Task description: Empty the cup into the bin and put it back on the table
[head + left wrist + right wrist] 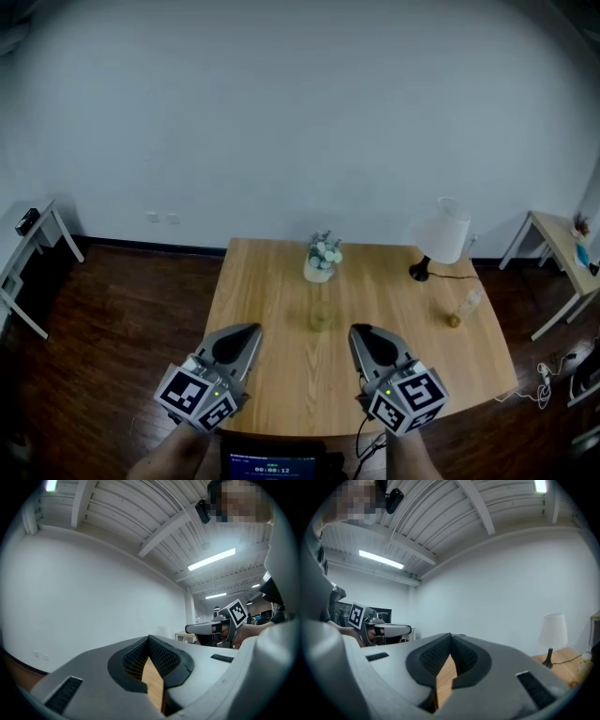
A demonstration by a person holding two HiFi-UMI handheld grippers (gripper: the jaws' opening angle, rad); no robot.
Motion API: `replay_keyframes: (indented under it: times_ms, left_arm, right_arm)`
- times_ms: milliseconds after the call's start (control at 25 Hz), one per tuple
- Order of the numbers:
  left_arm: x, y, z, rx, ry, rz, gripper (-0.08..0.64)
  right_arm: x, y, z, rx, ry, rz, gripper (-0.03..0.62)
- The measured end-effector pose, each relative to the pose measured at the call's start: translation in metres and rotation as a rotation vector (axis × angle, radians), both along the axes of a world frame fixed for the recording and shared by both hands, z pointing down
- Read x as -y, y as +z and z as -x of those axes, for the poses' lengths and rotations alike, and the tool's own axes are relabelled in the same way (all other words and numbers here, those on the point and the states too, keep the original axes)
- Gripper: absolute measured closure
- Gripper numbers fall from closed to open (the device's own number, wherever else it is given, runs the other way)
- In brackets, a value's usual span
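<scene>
Ahead of the left claw (246,334) and the right claw (362,335), between the two, the cup (321,317) stands upright on the desk (281,375), apparently nearer the right one. Both claws are clenched, empty. No bin is in view.

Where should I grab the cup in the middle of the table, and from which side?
Clamp the cup across its side wall, coming level from the near edge of the table. It seems to stand upright with bare table on both flanks, and the flower vase sits close behind it.
</scene>
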State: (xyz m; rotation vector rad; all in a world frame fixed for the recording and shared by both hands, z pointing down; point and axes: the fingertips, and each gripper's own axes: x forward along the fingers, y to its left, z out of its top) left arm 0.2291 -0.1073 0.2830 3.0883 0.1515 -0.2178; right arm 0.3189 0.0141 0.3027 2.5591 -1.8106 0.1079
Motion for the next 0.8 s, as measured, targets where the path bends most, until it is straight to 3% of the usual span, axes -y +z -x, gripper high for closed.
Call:
replay_keyframes:
  times_ms: [320, 800]
  left_arm:
    - [-0.002, 0.002, -0.033, 0.029, -0.066, -0.009, 0.569]
    - [0.014, 0.013, -0.074, 0.061, -0.066, 0.025, 0.569]
  right_arm:
    - [0.001, -0.001, -0.044, 0.009, -0.048, -0.015, 0.592]
    - [0.042, 0.003, -0.090, 0.045, -0.095, -0.017, 0.592]
